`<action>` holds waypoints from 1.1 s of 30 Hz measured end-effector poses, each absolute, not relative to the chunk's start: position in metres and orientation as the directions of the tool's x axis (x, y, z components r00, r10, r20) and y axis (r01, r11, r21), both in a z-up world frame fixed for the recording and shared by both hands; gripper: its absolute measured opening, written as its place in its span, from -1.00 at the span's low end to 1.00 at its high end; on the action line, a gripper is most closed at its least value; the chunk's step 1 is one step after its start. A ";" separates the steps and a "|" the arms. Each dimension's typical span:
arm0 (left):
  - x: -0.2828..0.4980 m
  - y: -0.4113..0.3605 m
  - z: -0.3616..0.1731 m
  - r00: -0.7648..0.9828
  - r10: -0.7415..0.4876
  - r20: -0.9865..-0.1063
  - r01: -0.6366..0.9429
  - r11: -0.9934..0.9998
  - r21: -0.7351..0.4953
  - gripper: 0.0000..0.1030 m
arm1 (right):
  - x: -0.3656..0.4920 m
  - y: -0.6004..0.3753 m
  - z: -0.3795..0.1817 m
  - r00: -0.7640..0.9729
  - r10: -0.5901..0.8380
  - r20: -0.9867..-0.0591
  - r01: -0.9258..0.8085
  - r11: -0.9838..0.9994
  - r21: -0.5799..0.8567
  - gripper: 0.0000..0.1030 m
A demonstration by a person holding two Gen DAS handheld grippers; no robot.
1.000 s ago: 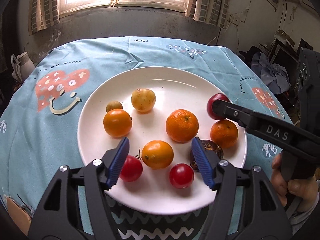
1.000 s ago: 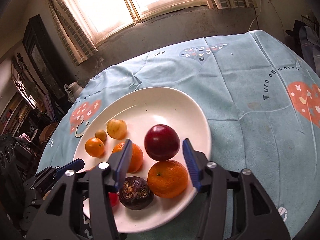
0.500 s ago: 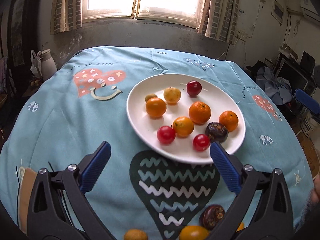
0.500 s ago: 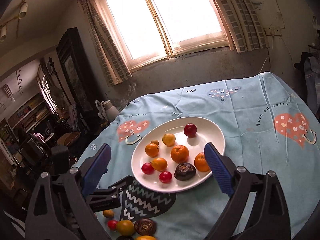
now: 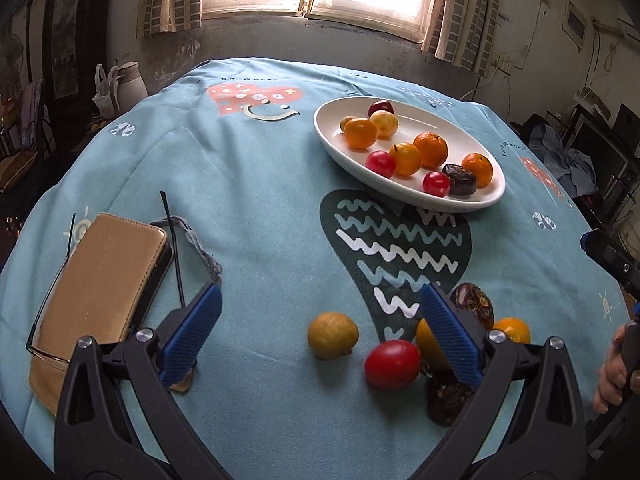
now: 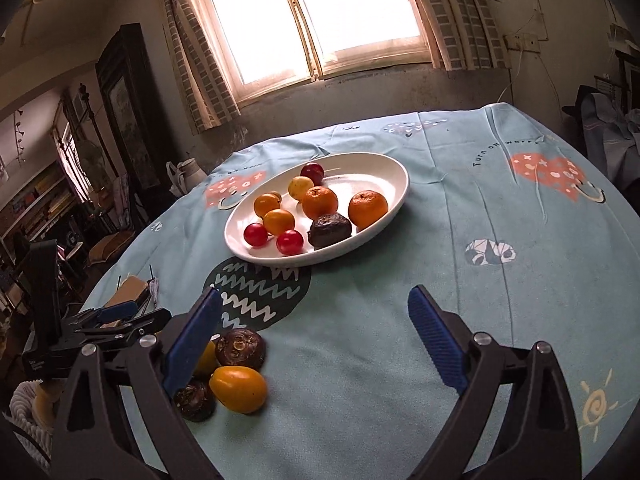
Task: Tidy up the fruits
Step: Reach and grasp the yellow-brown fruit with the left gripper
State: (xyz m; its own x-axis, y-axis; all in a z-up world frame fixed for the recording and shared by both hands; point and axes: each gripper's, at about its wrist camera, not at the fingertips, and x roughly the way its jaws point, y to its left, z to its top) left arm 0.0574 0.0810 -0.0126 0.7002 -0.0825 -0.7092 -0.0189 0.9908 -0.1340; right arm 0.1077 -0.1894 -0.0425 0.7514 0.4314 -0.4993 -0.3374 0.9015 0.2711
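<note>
A white oval plate (image 5: 486, 199) (image 6: 394, 200) holds several fruits: oranges, red tomatoes, a dark passion fruit (image 6: 330, 230) and a dark red plum (image 6: 312, 173). Loose fruits lie on the near cloth: a yellow-brown fruit (image 5: 332, 335), a red tomato (image 5: 392, 363), dark passion fruits (image 5: 474, 305) (image 6: 240, 349) and an orange-yellow fruit (image 6: 238, 389). My left gripper (image 5: 320, 326) is open and empty above the yellow-brown fruit. My right gripper (image 6: 314, 340) is open and empty over bare cloth, right of the loose fruits.
A tan leather wallet (image 5: 96, 280) with thin glasses lies at the near left of the round table with its blue patterned cloth (image 5: 260, 200). A white jug (image 5: 128, 84) stands beyond the far left edge. Furniture and clutter ring the table.
Both grippers have pulled back and down from the plate toward the near edge. The loose fruits and the wallet have come into close view. Both stay open and empty.
</note>
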 end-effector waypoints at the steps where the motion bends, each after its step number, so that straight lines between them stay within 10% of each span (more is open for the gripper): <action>1: 0.058 0.081 -0.014 0.693 -0.086 -0.716 -0.018 0.991 -0.136 0.96 | 0.109 -0.189 -0.044 0.749 0.422 -0.511 -0.329 0.906 0.266 0.83; 16: 0.062 0.088 -0.022 0.650 -0.099 -0.753 -0.040 0.986 -0.165 0.90 | 0.115 -0.191 -0.050 0.723 0.411 -0.556 -0.299 0.911 0.285 0.83; 23: 0.062 0.093 -0.030 0.615 -0.122 -0.779 -0.046 0.981 -0.190 0.19 | 0.116 -0.191 -0.051 0.718 0.413 -0.560 -0.299 0.910 0.287 0.83; 33: 0.063 0.079 -0.032 0.593 -0.109 -0.798 -0.004 0.990 -0.139 0.17 | 0.118 -0.189 -0.054 0.712 0.414 -0.567 -0.301 0.910 0.286 0.83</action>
